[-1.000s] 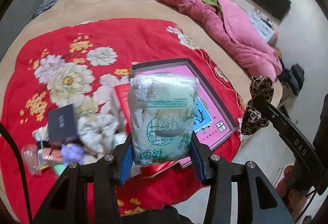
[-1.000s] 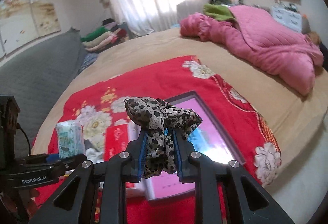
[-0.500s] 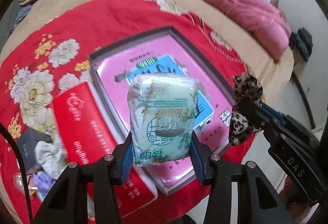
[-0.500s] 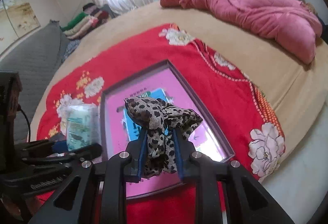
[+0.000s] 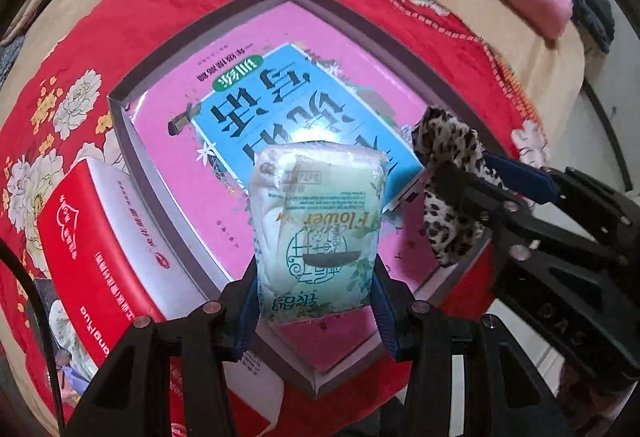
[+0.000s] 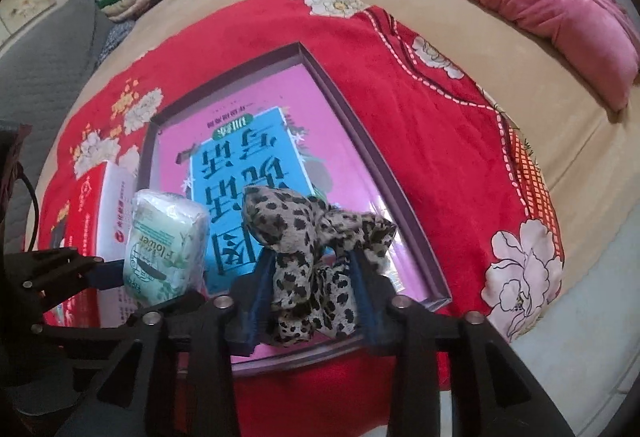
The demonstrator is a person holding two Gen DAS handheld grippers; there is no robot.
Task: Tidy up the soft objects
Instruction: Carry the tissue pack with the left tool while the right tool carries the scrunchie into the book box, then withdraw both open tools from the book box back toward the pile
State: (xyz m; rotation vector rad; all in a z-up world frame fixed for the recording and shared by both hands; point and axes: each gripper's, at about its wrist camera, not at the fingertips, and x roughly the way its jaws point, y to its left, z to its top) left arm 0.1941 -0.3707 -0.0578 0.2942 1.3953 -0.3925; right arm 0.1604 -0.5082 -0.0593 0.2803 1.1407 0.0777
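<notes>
Left gripper: black skeletal frame with triangular cut-outs at the bottom of the frame, blue finger pads, and silver screw heads at the pivots. A thin black cable runs along the left edge. Right gripper: identical construction (raised lettering "DAS" on its side, visible at lower right of the left wrist view).

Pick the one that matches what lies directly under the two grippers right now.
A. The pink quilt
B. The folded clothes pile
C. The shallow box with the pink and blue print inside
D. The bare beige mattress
C: the left gripper, shut on the tissue pack, and the right gripper, with the leopard scrunchie between its just-opening jaws, both hang over the shallow box.
</notes>
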